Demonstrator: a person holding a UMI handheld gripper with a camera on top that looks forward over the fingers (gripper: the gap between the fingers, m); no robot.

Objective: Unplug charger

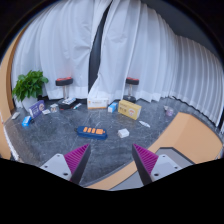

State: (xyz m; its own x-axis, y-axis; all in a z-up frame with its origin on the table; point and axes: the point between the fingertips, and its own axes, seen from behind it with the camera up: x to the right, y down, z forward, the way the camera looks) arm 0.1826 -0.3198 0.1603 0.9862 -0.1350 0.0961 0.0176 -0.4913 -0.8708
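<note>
A blue power strip [92, 131] with orange sockets lies flat on the grey surface [60, 140], well beyond my fingers and a little to the left. A small white block [123, 133] that may be the charger lies just right of the strip; whether it is plugged in or joined by a cable, I cannot tell. My gripper [112, 160] is open, its two magenta pads [78, 157] wide apart with nothing between them. Only grey surface and a wooden edge [105, 176] show between the fingers.
Behind the strip stand a cardboard box [129, 108], a white box [97, 103] and a small blue item [113, 106]. A potted plant [30, 85] and a purple box [37, 108] sit at the left. Two stools [65, 82] stand before white curtains [130, 45].
</note>
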